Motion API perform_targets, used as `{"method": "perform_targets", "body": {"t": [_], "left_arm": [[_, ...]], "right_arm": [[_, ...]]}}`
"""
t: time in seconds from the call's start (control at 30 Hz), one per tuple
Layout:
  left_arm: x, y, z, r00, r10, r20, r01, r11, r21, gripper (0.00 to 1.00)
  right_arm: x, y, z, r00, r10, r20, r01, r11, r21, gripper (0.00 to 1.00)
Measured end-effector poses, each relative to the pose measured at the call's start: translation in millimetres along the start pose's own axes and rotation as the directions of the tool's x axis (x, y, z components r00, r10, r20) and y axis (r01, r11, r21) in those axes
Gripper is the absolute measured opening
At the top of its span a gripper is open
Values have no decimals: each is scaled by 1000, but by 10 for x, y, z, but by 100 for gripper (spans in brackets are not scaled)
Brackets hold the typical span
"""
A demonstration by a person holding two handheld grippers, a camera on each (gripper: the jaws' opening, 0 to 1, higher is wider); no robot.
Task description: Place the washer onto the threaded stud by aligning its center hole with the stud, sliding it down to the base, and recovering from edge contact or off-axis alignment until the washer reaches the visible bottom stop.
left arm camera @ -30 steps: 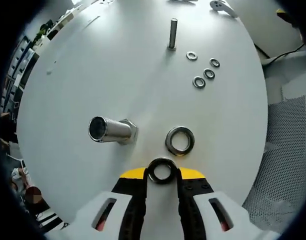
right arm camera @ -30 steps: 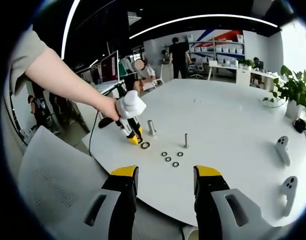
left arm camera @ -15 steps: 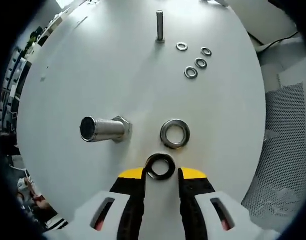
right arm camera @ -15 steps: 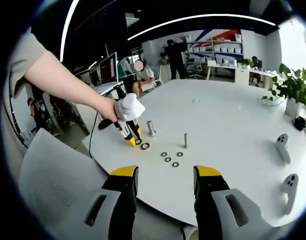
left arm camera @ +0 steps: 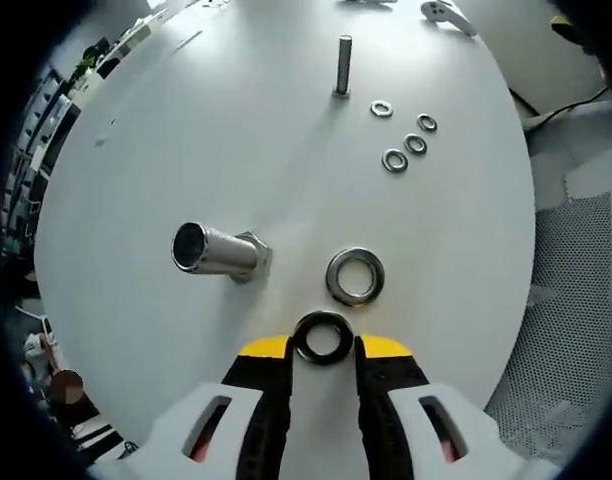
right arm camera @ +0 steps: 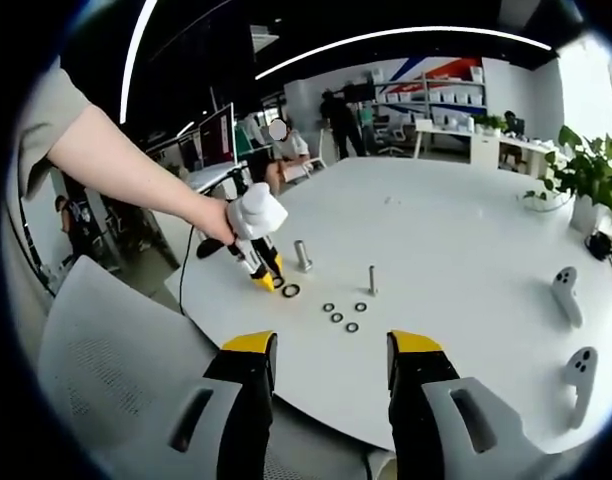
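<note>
You are gripping a dark washer (left arm camera: pixel 323 338) in your left gripper (left arm camera: pixel 323 350); your right gripper (right arm camera: pixel 331 352) jaws are gaping over the bench (right arm camera: pixel 466 260).

- The counter (left arm camera: pixel 186 130) looks like smooth, matt white laminate.
- The large stud (left arm camera: pixel 218 251) is bright, glossy metal.
- The dark washer (left arm camera: pixel 323 337) has a dull black finish.
- The silver washer (left arm camera: pixel 355 277) is shiny metal.
- The left claw (left arm camera: pixel 323 352) looks like plastic, its tips yellow and black.
</note>
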State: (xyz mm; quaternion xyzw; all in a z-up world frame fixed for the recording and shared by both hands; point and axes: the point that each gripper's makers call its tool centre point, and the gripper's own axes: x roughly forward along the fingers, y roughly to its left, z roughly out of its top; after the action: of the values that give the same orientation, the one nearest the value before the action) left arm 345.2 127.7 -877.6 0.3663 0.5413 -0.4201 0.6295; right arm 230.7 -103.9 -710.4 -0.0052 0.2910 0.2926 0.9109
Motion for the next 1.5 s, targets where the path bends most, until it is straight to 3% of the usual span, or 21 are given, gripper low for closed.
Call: {"method": "perform_targets", "body": {"t": [0.33,0.47,0.73,1.03,1.23,1.5], "left_arm": [[-11,-2,-15,1000,15,0,-15,999,-28,19],[-20,20,-18,997,21,72,-11,990,-138,19],[-47,-13,-64,996,34,78,-25,993,-112,18],[-166,34,-4,991,50,122,-34,991,-127,18],[-326,44,101,985,78,151,-71,996,-51,18],[-521,139,277,977,91,192,-90,996,-15,19]], "right_arm": [[0,-4,-8,1000,-2,-5,2,1000,-8,46],[-3,-12,-1,1000,-6,-2,6,1000,-8,46],[-1,-11,3,1000,-6,-1,6,1000,-14,46],[-6,-16,2,1000,-10,-2,10,1000,-11,46],[-1,-17,-1,1000,-11,-5,11,1000,-22,46],[4,-10,-9,1000,-5,-10,5,1000,-20,46]]}}
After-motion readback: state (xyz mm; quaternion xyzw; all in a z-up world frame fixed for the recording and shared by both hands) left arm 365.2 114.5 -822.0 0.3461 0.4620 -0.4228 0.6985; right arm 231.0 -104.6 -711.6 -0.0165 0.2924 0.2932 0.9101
